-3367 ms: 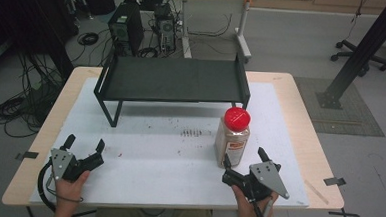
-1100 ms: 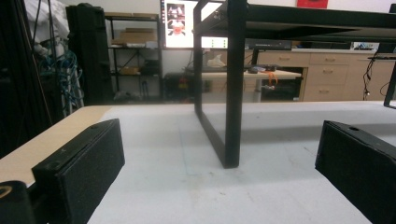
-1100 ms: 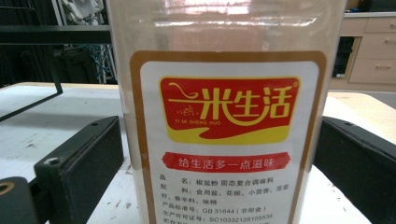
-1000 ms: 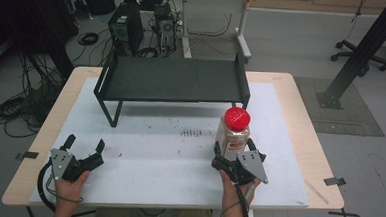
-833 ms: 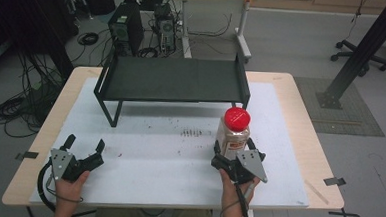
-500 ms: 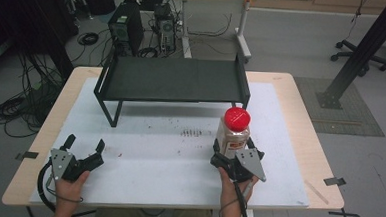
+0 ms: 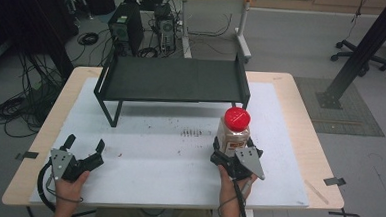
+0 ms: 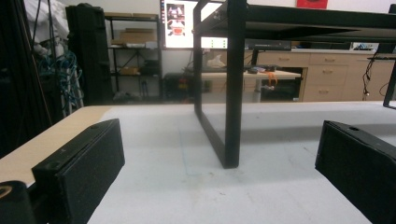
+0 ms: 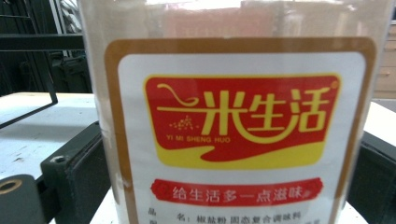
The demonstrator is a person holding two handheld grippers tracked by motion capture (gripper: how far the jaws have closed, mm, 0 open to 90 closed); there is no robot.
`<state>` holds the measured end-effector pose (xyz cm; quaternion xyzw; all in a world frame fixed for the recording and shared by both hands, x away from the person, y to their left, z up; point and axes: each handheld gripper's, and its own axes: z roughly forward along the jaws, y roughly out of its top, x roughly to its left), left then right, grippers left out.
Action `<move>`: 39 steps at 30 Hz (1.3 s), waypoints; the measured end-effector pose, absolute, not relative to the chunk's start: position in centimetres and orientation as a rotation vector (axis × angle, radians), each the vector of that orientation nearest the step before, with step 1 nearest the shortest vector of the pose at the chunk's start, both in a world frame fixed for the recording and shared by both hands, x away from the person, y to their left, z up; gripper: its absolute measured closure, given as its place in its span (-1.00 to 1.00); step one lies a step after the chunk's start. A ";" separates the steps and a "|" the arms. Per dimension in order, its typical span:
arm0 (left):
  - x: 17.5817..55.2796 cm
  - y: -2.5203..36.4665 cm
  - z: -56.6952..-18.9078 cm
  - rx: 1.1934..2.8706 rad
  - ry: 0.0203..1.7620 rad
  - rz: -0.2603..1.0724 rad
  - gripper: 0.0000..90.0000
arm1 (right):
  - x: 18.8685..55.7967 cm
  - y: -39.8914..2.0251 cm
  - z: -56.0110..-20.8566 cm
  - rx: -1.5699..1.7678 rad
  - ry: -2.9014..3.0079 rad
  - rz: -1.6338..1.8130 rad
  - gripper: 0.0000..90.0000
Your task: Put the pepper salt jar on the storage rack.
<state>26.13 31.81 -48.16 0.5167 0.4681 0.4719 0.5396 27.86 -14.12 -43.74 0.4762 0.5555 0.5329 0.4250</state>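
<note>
Now both hands rest low at the near edge of the table, each holding a hand-held gripper.

Ahead of both, a black metal rack stands across the far half of the table, one of its legs straight in front of the left hand-held gripper, whose jaws are spread wide with nothing between them. Right hand-held gripper points forward, its jaws on either side of a clear spice jar, against or just beside the walls; whether they press it I cannot tell. Jar stands upright, red cap on top, brownish powder inside, a white label with a red and yellow logo facing the right gripper view.
</note>
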 end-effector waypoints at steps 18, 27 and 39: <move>26.1 31.8 -48.2 1.228 1.112 1.122 -0.96 | 28.4 -14.1 -44.0 1.183 1.375 1.342 -0.77; 26.1 31.8 -48.2 1.228 1.112 1.122 -0.96 | 28.5 -14.2 -44.1 1.184 1.366 1.352 -0.71; 26.1 31.8 -48.2 1.227 1.112 1.123 -0.96 | 28.7 -14.2 -44.1 1.165 1.367 1.365 -0.53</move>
